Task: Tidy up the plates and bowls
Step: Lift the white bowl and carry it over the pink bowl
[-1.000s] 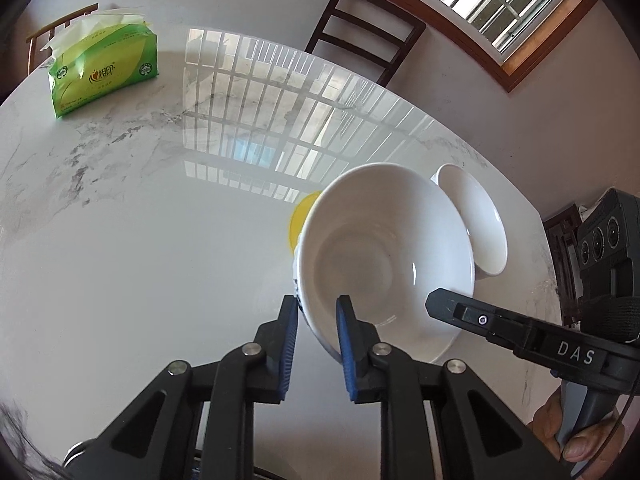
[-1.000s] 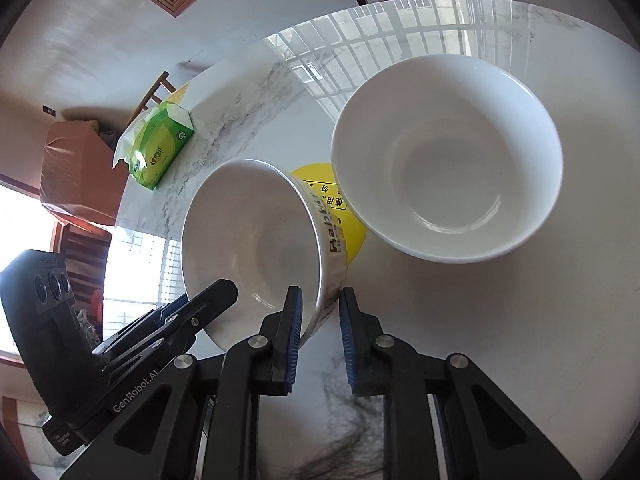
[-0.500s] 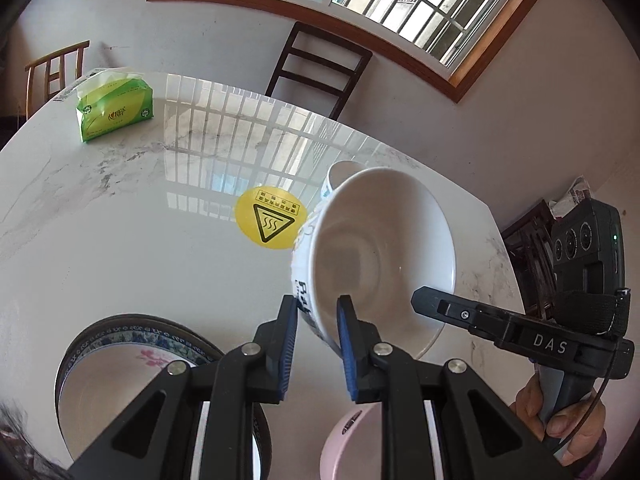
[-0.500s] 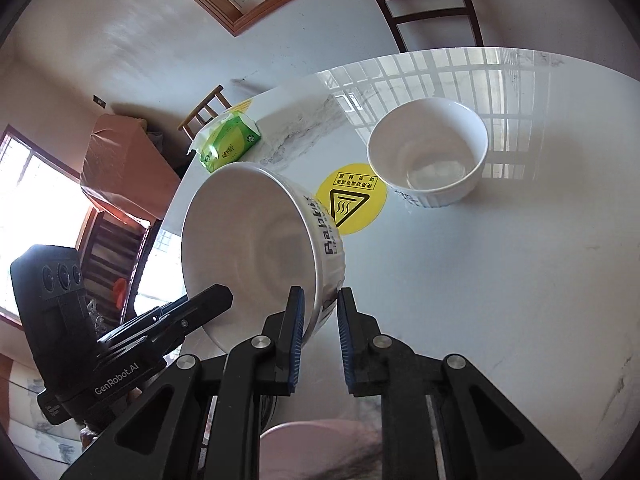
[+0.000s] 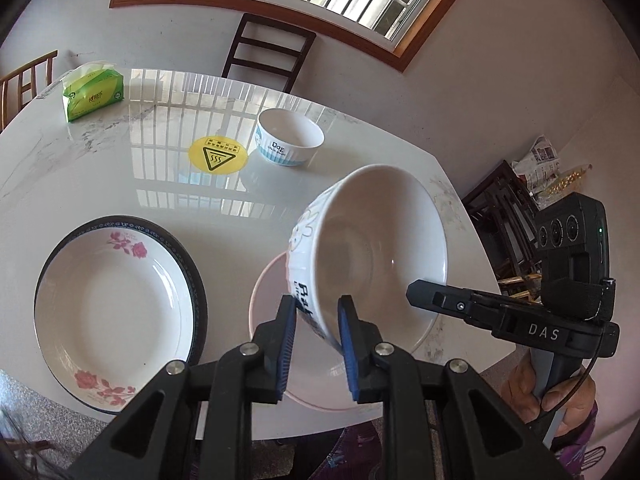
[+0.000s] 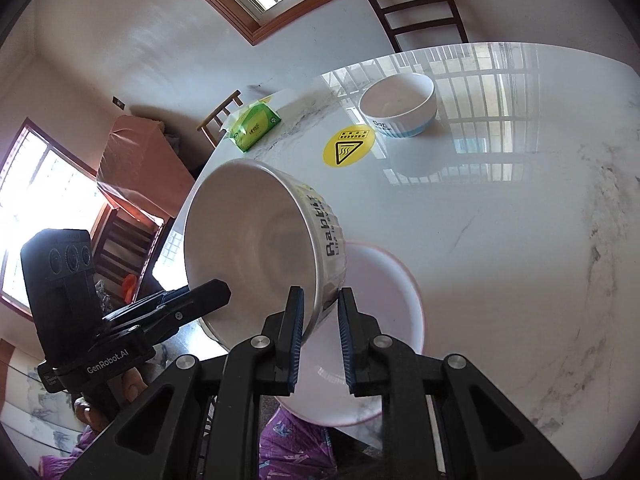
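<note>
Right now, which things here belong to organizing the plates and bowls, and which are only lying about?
For the job:
- Rabbit bowl, held by both grippers
- pink plate
- flowered plate
- Dog bowl

Lying about:
- tissue pack
- yellow warning sticker
- chair

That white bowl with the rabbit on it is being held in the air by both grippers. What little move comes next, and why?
Probably lower it, levelling it, onto the pale pink-rimmed plate below. The white rabbit-print ceramic bowl hangs tilted above that plate, its rim pinched by the left hand-held gripper and the right hand-held gripper, and stacking there would suit tidying the dishes.
</note>
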`<state>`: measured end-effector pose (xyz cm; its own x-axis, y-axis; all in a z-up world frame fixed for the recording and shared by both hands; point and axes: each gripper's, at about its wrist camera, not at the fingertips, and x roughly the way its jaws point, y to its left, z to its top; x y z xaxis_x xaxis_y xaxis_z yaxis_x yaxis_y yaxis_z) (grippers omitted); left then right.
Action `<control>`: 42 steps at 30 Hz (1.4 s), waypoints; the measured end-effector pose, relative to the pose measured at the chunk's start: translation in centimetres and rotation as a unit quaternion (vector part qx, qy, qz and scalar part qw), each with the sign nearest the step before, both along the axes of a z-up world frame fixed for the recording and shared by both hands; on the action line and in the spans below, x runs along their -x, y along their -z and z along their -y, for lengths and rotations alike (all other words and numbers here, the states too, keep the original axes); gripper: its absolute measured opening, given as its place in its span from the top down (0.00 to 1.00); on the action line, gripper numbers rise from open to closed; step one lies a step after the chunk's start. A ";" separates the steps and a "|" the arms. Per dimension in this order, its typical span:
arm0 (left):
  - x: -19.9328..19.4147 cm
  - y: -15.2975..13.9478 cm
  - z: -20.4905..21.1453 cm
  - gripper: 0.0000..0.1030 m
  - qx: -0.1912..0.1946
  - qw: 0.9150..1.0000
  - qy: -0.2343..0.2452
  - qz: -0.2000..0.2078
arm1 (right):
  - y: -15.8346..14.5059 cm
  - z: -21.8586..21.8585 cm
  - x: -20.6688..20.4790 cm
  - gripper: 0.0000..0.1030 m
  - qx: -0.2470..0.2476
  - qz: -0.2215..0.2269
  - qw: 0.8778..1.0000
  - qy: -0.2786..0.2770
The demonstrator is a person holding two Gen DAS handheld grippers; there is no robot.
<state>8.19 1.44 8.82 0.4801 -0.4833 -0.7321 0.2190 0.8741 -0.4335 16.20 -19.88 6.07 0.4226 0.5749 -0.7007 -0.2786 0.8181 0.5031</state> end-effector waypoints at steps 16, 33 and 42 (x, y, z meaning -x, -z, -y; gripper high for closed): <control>2.6 2.8 1.6 0.78 -0.014 0.999 0.019 -0.036 | 2.3 1.1 3.6 0.83 0.021 -0.016 1.000 0.003; 1.8 4.6 1.9 0.78 -0.032 0.998 0.019 -0.052 | 4.5 0.6 2.2 0.84 0.037 -0.050 0.998 0.000; 1.6 4.7 2.0 0.78 -0.043 0.998 0.015 -0.046 | 4.9 0.3 2.0 0.85 0.047 -0.058 0.997 -0.004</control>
<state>6.56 -0.56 4.17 0.3946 -0.4306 -0.8117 0.2090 0.9023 -0.3771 14.17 -20.18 1.15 0.3315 0.5078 -0.7951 -0.2296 0.8609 0.4541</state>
